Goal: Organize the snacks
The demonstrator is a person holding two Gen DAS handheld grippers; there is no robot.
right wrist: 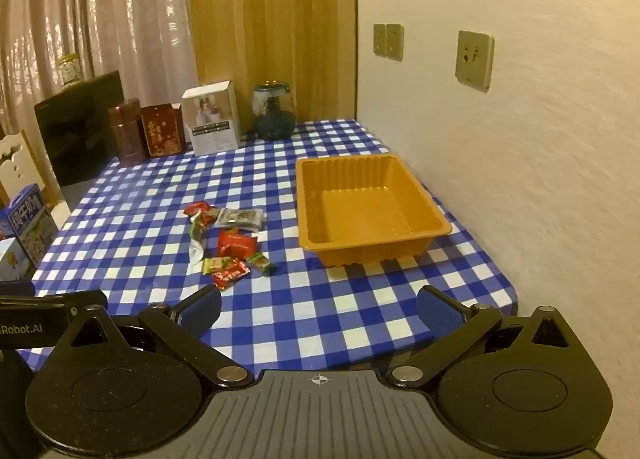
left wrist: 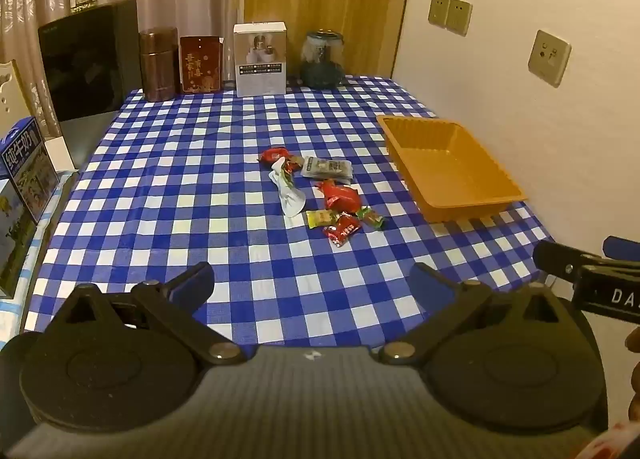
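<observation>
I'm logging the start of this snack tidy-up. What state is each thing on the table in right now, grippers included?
Orange tray: empty, upright, near the wall.
Wrapped snacks: loose pile on the checked cloth, outside the tray.
Grey packet: flat, at the pile's far edge.
Left gripper: open, holding nothing.
Right gripper: open, holding nothing.
Glass jar: upright, lid on.
White box: standing, closed.

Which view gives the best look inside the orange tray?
The right wrist view: the orange tray sits nearly straight ahead, its whole floor visible and bare. In the left wrist view the tray lies off to the right, skewed, its near wall hiding part of the floor.
</observation>
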